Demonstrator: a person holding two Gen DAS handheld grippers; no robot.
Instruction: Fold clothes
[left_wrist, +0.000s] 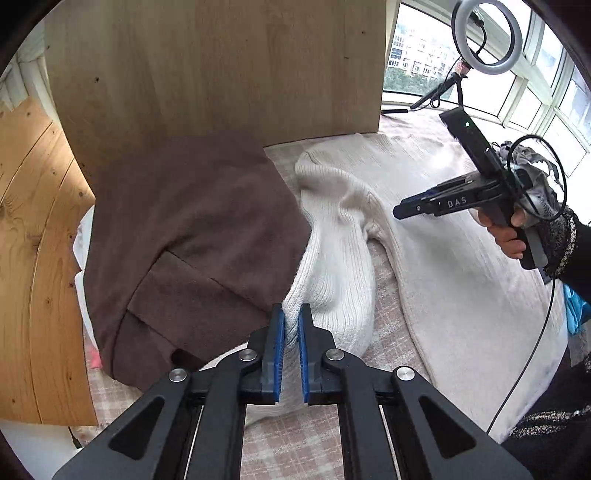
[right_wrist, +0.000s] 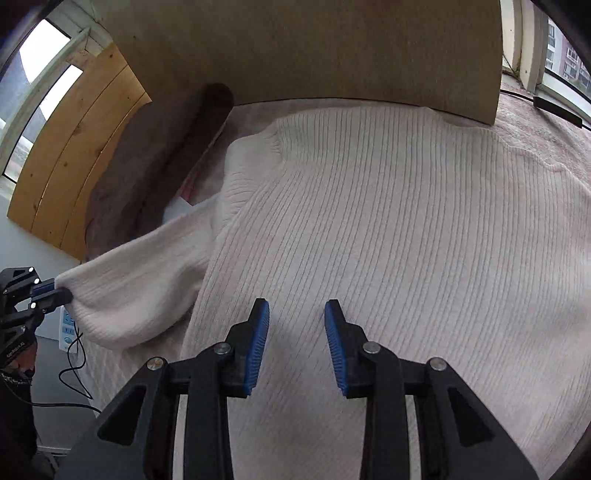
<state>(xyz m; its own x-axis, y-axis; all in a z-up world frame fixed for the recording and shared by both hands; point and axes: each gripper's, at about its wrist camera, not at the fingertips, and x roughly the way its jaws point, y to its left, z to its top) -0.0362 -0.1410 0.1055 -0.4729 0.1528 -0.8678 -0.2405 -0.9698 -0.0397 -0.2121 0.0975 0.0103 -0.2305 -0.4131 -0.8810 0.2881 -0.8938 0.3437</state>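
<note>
A cream ribbed sweater (right_wrist: 388, 221) lies spread on the bed, collar toward the wooden headboard. Its left sleeve (left_wrist: 332, 266) stretches out toward the bed's edge. My left gripper (left_wrist: 291, 314) is shut on the sleeve's cuff, with knit fabric pinched between the blue pads. In the right wrist view that same gripper (right_wrist: 61, 291) shows at the far left, gripping the sleeve end (right_wrist: 122, 291). My right gripper (right_wrist: 297, 314) hovers over the sweater's body with its jaws apart and nothing between them. In the left wrist view it (left_wrist: 399, 212) hangs above the sweater, held by a hand.
A folded brown garment (left_wrist: 192, 236) lies left of the sweater against the headboard (left_wrist: 221, 66). A pine board (left_wrist: 33, 258) borders the bed's left side. A ring light (left_wrist: 487, 37) stands by the window. Cables (right_wrist: 74, 369) trail on the floor at left.
</note>
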